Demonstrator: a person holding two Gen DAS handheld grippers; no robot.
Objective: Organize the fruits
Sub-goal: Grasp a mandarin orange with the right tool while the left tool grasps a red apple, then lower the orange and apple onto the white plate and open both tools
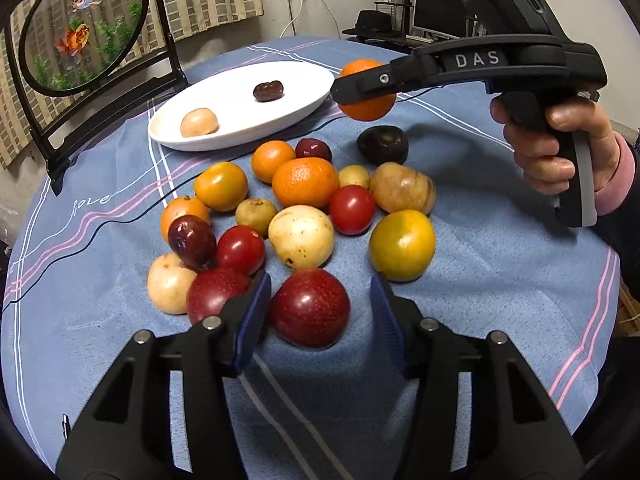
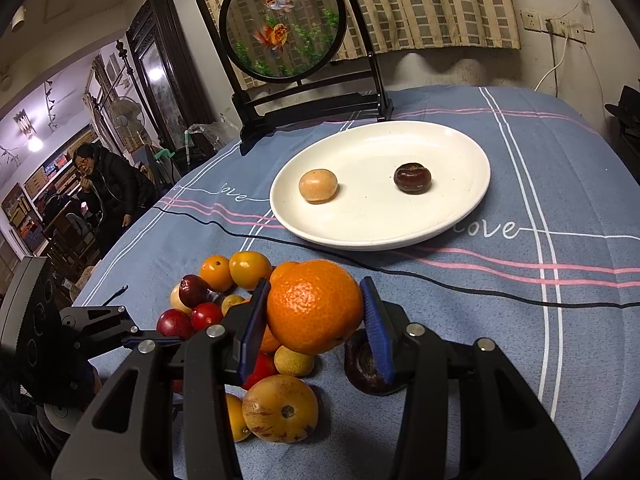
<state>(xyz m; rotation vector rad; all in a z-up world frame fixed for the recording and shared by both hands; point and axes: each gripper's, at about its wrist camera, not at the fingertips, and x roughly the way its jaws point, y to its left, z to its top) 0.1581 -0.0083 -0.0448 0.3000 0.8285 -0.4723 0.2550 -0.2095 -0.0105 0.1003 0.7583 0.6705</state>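
Observation:
A dark red round fruit (image 1: 310,308) lies on the blue cloth between the fingers of my left gripper (image 1: 320,300). The left pad touches it and a gap shows at the right pad, so the gripper is open. My right gripper (image 2: 316,308) is shut on an orange (image 2: 316,304) and holds it in the air above the pile. That orange (image 1: 368,108) also shows in the left wrist view, near the edge of the white plate (image 1: 240,136). The plate (image 2: 380,242) holds a tan round fruit (image 2: 318,186) and a dark brown fruit (image 2: 412,177). Several oranges, tomatoes and pale fruits (image 1: 300,236) lie heaped on the cloth.
A round goldfish screen on a black stand (image 2: 282,20) stands behind the plate. A black cable (image 2: 440,280) runs across the cloth between the plate and the pile. A person (image 2: 104,184) stands far off at the left. A dark fruit (image 1: 382,145) lies beside the pile.

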